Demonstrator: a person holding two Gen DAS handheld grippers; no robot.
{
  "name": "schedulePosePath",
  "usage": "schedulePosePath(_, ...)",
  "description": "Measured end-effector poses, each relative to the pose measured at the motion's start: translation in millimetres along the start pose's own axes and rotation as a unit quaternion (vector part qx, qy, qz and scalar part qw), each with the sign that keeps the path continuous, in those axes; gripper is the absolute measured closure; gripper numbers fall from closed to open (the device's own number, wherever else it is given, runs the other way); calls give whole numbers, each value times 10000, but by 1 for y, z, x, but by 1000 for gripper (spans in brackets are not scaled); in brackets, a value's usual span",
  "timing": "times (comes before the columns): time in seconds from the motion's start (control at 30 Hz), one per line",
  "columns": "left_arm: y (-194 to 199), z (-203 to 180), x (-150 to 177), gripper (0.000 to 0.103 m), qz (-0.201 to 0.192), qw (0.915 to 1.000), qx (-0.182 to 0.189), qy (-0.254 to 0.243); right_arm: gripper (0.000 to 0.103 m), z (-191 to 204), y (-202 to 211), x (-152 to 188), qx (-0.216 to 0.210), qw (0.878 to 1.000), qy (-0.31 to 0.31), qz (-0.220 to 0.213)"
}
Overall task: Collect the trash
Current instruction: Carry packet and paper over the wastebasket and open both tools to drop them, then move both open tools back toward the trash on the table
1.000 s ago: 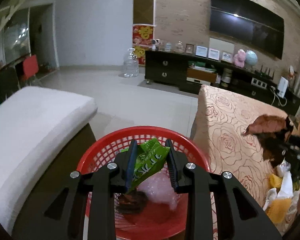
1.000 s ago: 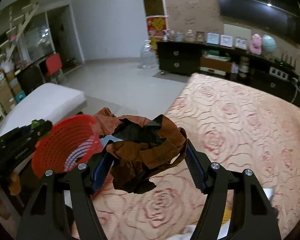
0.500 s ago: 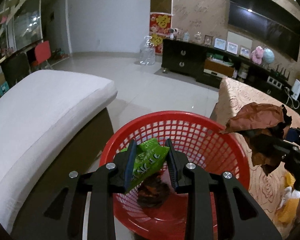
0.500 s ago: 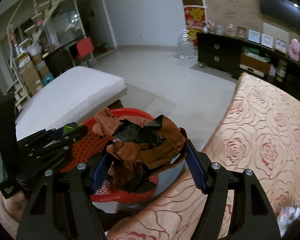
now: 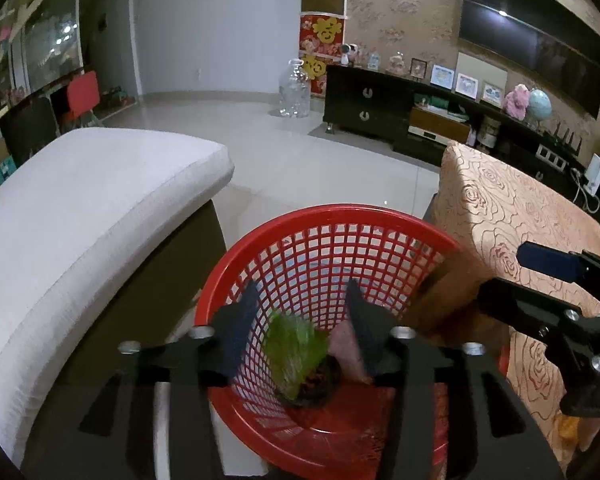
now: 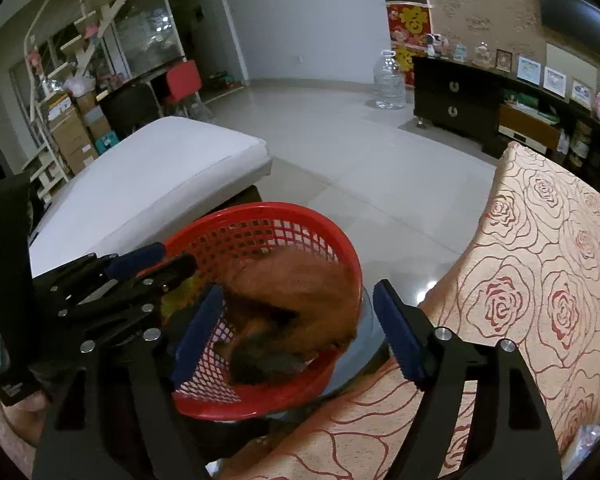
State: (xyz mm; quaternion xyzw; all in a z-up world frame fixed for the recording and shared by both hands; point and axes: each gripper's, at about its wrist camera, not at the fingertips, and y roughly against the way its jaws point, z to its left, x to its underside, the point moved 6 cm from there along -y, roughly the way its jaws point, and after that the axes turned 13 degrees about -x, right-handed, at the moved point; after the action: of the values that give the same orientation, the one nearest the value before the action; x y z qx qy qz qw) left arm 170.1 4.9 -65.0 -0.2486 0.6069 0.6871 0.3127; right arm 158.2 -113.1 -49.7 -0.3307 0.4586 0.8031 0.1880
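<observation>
Two grippers hang over a red basket (image 5: pixel 340 220). Closest, the left gripper (image 5: pixel 300 328) is spreading its jaws, and a green wrapper (image 5: pixel 294 350) sits blurry between them, touching neither pad, down inside the basket. The right gripper (image 6: pixel 300 332) is spreading its jaws too, and a brown crumpled wrapper (image 6: pixel 296 300), also blurry, is in the basket with neither pad on it. Just beside the basket is a table with a rose cloth (image 6: pixel 540 280). Farther off are a white cushion (image 5: pixel 80 220) and a big clear bottle (image 5: pixel 295 90).

Black gripper frames (image 5: pixel 300 344), silver screws, ribbed dark-blue pads (image 6: pixel 398 336)
</observation>
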Motion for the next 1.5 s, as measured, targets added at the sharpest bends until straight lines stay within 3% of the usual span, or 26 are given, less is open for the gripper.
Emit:
schedulePosePath(0.07,2,2,-1,36,-62,10000,-44,49,17,-2,3,0,7,10000,-53,-66)
schedulePosePath(0.17,7,5,-5,26,-202,9996,-82,155,17,-7,9,0,38,9998,-120,-133)
schedulePosePath(0.57,30,6,-14,10,-757,9966,-112,309,17,-27,51,0,616,9961,-167,-604)
schedulePosePath(0.77,37,0,-14,10,-869,9958,-67,277,15,-41,74,10,835,9929,-291,-796)
schedulePosePath(1.2,54,-35,-11,10,-1109,9936,212,-21,15,-79,138,55,1755,9791,-530,-886)
schedulePosePath(1.5,72,-92,5,10,-1205,9886,686,-586,15,-119,202,117,2624,9524,-1214,-968)
